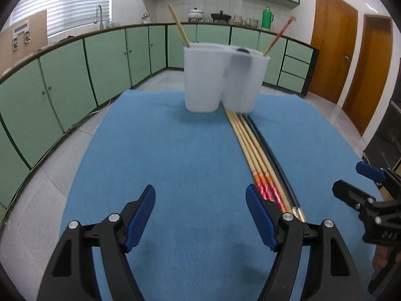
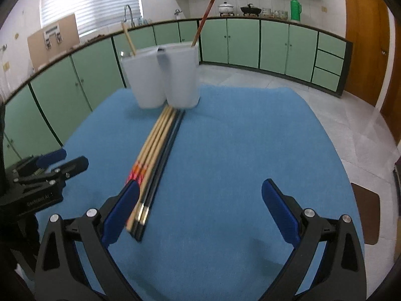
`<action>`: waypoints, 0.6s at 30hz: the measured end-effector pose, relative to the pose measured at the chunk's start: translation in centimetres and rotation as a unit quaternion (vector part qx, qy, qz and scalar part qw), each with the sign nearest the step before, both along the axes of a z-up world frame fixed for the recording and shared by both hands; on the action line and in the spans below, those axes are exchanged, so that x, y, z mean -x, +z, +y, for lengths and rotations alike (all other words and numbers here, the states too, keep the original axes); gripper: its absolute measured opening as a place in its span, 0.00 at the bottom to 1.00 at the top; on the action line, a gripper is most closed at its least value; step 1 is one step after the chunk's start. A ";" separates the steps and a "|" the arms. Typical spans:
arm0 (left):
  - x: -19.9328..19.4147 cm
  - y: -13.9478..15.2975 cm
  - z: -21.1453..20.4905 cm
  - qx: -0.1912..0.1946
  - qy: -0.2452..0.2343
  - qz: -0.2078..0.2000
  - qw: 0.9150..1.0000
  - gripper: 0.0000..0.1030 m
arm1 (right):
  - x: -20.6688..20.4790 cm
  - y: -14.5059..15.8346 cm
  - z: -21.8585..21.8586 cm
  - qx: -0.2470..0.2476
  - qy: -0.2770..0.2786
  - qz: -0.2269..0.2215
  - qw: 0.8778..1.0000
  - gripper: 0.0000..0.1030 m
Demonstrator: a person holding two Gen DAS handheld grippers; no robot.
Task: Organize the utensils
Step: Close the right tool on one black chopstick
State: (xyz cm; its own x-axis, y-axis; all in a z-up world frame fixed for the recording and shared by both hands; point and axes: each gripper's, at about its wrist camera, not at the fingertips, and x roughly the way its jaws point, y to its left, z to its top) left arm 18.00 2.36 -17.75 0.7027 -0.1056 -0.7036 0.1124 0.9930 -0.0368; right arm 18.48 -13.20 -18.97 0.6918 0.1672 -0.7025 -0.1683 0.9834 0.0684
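The bench [image 1: 175, 150] carries a blue cloth that covers its whole visible top. Its far edge lies just behind the white holder [image 1: 203, 80], and its left and right edges drop off to tiled floor.

The white holder stands upright near the far edge and has two compartments side by side. One light wooden chopstick [image 1: 178, 25] leans out of the left compartment. One red-ended chopstick [image 1: 279, 35] leans out of the right compartment.

A bundle of loose chopsticks [image 2: 155, 155] lies flat on the cloth, running from the base of the holder toward the cameras. It comprises pale wooden sticks with red-and-orange bands and dark sticks with pale tips. The exact count is hard to read through the blur.

The left gripper [image 1: 200, 215] has its fingers spread apart with only bare cloth between them. The bundle lies just outside its right finger.

The right gripper [image 2: 200, 210] stands wide open and grips nothing. The near end of the bundle lies just inside its left finger; contact cannot be confirmed.

Open cloth remains on both sides of the bundle.
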 end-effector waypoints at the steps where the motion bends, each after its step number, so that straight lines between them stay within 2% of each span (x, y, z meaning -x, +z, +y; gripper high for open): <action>1: 0.1 -0.2 -0.1 -0.004 -0.001 0.005 1.000 0.71 | 0.1 -0.2 0.2 -0.001 0.002 0.005 1.000 0.92; 2: 0.3 -0.7 -0.1 -0.006 0.000 0.014 1.000 0.71 | 0.3 -0.5 0.4 -0.002 0.006 0.010 1.000 0.92; 6: 0.5 -1.4 0.2 -0.003 0.005 0.030 1.000 0.71 | 0.9 -1.5 1.5 0.009 0.023 0.028 0.999 0.79; 18: 0.5 -1.7 0.2 -0.002 0.011 0.041 0.999 0.71 | 1.3 -2.7 2.5 0.016 0.030 0.057 0.998 0.72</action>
State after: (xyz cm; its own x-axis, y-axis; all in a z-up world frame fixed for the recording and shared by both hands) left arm 17.53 2.53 -19.44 0.6448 -0.0887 -0.7592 0.0875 0.9953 -0.0420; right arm 17.15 -10.70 -21.69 0.5971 0.1824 -0.7812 -0.2204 0.9736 0.0589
